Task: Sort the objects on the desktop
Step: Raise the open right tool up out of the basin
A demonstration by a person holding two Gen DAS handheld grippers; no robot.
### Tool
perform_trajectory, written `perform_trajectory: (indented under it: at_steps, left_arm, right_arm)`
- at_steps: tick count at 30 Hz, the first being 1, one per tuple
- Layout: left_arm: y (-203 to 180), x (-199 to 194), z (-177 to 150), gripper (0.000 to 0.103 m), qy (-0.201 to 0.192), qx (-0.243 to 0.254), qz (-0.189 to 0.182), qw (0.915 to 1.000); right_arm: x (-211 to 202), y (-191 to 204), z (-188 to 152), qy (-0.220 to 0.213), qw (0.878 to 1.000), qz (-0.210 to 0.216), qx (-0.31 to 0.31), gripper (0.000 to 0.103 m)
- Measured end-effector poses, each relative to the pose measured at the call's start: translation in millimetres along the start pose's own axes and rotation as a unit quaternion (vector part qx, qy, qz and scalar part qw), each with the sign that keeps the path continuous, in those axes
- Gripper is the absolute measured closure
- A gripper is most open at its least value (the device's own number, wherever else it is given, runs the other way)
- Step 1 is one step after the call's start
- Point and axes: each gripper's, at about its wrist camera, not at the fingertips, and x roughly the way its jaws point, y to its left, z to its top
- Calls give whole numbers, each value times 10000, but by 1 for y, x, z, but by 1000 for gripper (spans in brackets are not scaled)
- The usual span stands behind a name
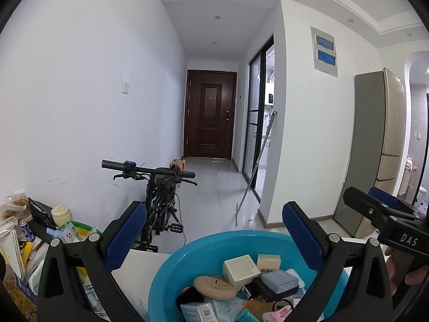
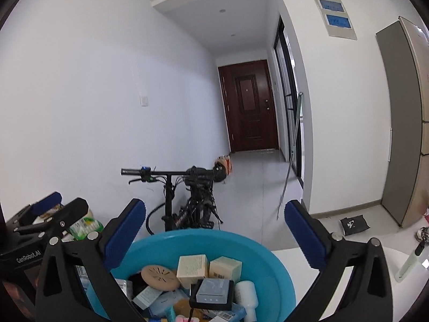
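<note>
Left wrist: round glossy plastic basin [image 1: 171, 268]

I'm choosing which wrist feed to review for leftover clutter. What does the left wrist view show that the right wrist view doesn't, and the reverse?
Only the left wrist view shows the pile of snack bags, a blue can and a lidded jar at far left.

Only the right wrist view shows a black pouch on the floor and a pale green tube on the white table.

Both show the blue basin heaped with small boxes, the round beige disc, the bicycle and the brown door. Both grippers stand open and empty.
</note>
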Motion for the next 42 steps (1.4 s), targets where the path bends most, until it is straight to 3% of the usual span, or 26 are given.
perform_trajectory:
  at_steps: [7,21,31,42]
  left_arm:
    - [-8,-11,3,0,-178,222,177,9994]
    - [0,-8,3,0,29,-104,57,9999]
    - [-4,-16,-1,0,134,116,155,9997]
    - [-11,-58,2,0,169,99,163,9997]
  right_arm:
    - [4,-5,2,44,9999,-79,62,0]
    - [3,-8,1,127,9998,-113,52,0]
    - [1,-2,-2,265,9996,-1,116,0]
    - [-48,16,7,229,9996,-51,-167,0]
